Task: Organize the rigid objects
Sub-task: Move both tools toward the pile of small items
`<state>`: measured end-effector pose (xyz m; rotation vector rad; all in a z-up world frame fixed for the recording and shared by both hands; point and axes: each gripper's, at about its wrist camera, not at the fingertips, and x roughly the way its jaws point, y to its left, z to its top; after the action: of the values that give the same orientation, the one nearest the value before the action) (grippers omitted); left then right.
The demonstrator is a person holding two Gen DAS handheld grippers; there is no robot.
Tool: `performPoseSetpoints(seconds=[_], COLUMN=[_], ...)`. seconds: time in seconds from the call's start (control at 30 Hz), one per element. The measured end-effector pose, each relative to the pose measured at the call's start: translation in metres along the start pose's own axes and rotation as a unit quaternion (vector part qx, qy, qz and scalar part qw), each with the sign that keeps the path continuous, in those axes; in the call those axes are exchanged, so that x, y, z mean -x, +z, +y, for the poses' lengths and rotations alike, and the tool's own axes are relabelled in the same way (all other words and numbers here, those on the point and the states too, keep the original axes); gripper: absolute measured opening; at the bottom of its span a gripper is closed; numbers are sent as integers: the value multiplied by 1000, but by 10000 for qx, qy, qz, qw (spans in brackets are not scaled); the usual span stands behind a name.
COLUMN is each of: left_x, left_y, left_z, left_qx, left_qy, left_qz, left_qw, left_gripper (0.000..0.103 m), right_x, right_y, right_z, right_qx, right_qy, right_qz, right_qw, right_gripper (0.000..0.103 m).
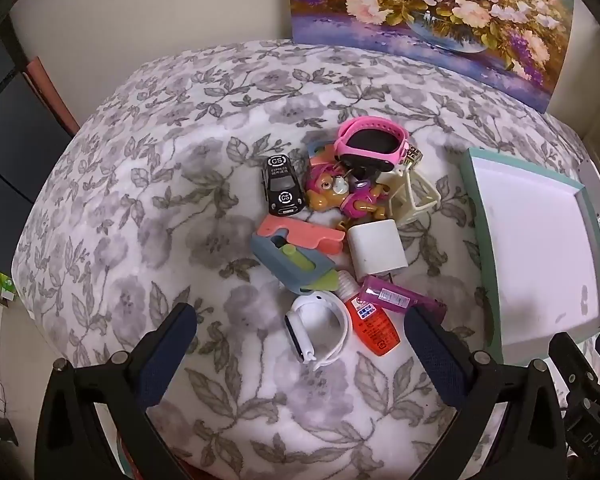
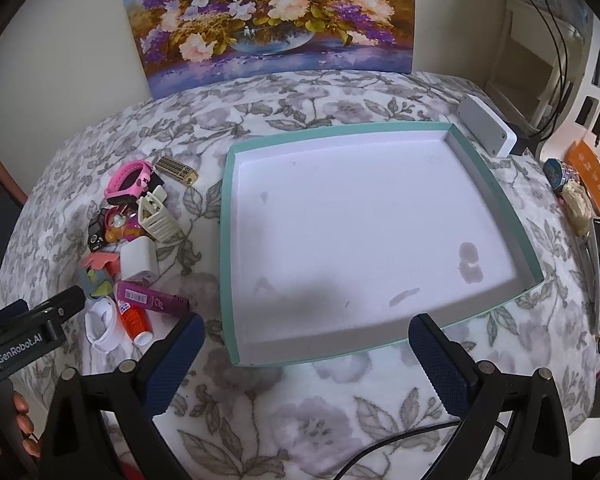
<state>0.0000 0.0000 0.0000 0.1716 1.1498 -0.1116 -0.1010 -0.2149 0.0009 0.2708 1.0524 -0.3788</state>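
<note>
Left gripper [image 1: 300, 344], jaws apart and empty, hovers nearest the white watch [image 1: 320, 330] directly ahead; right gripper [image 2: 306, 346], likewise apart, faces the empty tray [image 2: 226, 216].

We see bare flowered cloth [image 1: 140, 208] left of the heap and between it and our left gripper [image 1: 300, 320], jaws wide. The white wristband [image 1: 320, 330] and orange bottle [image 1: 374, 326] lie nearest. The shallow teal-rimmed white tray [image 2: 226, 216] offers an unobstructed floor before our open right gripper [image 2: 304, 334]; a grey box [image 2: 486, 130] touches its far corner.
</note>
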Motion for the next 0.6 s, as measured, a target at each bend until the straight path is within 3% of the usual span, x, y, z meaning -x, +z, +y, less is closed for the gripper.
performPoseSetpoints(seconds=[0.6], left_x=[-4], left_y=[0], left_z=[2], left_qx=[-16], left_qy=[110], left_qz=[199], left_qw=[9997], left_gripper=[103], right_x=[-6], right_y=[-2], right_z=[2], right_qx=[15], right_qy=[-20], right_qz=[131], right_qw=[9999], right_gripper=[103])
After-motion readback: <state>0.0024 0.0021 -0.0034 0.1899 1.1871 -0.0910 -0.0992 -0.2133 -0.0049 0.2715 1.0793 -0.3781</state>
